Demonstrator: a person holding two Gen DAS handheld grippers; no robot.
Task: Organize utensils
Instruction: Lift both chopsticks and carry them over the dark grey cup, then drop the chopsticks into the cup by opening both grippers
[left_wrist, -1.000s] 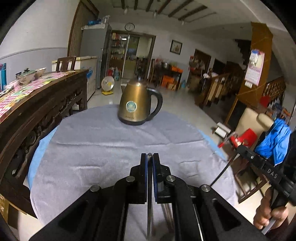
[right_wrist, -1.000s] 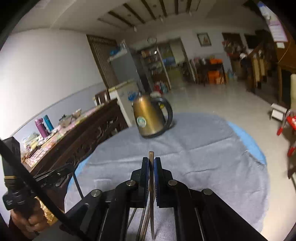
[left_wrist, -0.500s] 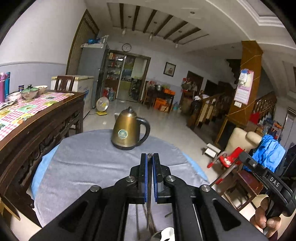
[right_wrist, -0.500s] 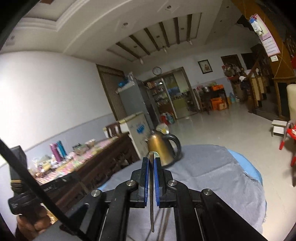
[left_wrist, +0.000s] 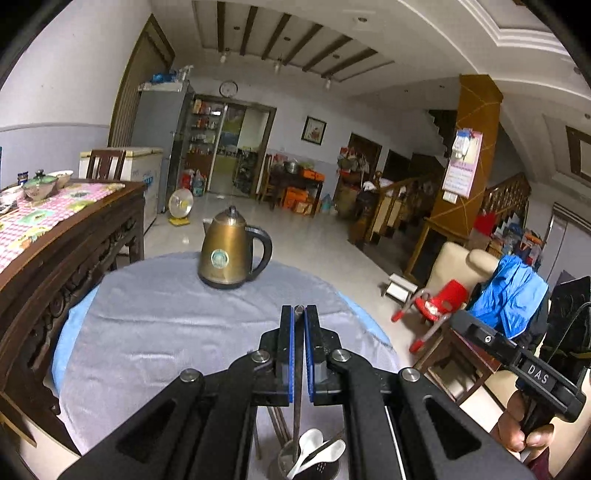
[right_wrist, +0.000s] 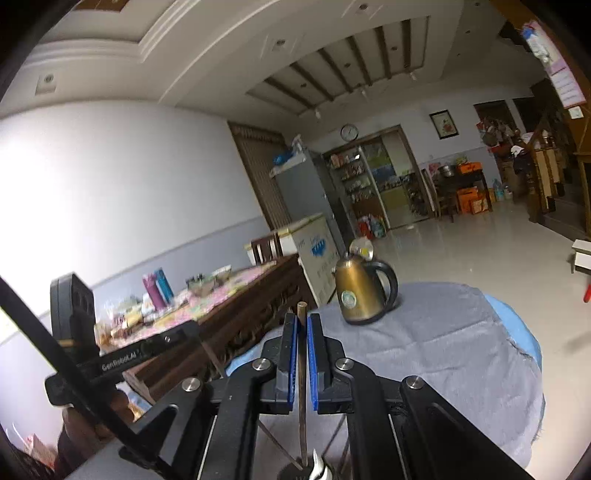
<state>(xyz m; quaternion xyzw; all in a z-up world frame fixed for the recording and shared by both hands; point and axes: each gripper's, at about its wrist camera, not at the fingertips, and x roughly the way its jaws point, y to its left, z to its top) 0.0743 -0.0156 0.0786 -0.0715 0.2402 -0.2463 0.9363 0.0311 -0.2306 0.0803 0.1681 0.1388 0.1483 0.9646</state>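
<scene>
Round surface (left_wrist: 155, 332) is covered by a grey cloth (left_wrist: 184, 354), with a blue layer (left_wrist: 74, 325) seen at its edges. A bronze kettle (left_wrist: 229, 251) with black handle is set upright on the far side. A utensil holder (left_wrist: 306, 467) with white spoons (left_wrist: 314, 448) is seen at the near edge.

brass kettle (left_wrist: 229, 253), grey tablecloth (left_wrist: 155, 332), red chair (left_wrist: 439, 301)
</scene>
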